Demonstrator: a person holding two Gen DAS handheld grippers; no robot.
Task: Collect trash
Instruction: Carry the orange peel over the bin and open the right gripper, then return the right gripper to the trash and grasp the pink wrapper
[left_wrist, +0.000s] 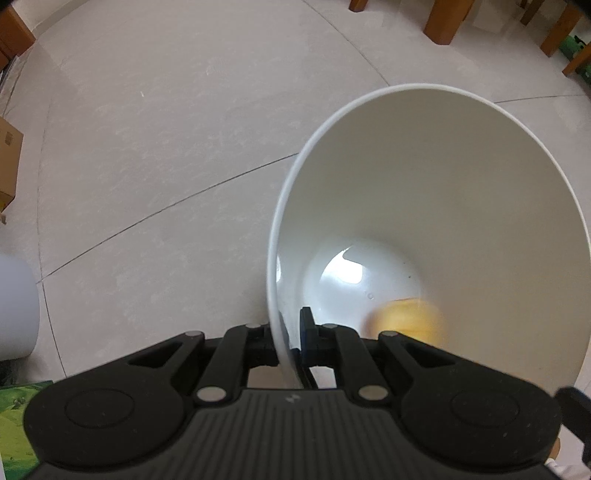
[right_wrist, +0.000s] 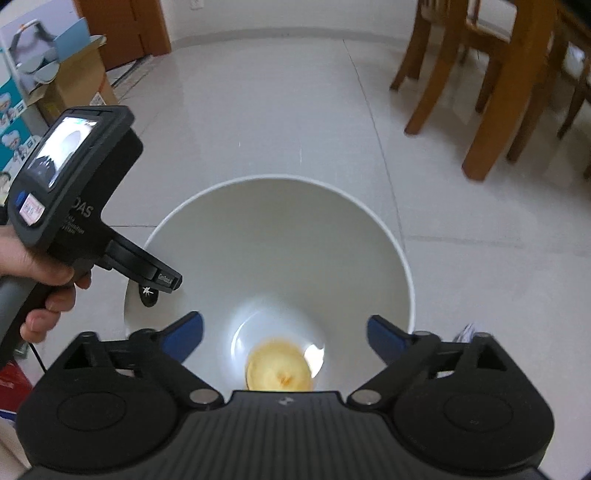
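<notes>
Right gripper (right_wrist: 284, 338) gapes over yellow scrap (right_wrist: 279, 371); left gripper (left_wrist: 291, 341), pointing down, pinches bin rim (left_wrist: 275, 236)

left hand-held gripper (left_wrist: 293, 341): matte black ribbed body, round side caps, silver pivot pins, blue finger pad | right hand-held gripper (right_wrist: 284, 334): same black build, blue pads (right_wrist: 188, 334) | left unit: lit rear screen, white lettering, red-white sticker, grey handle, thin black cable | hand (right_wrist: 35, 273): bare
</notes>
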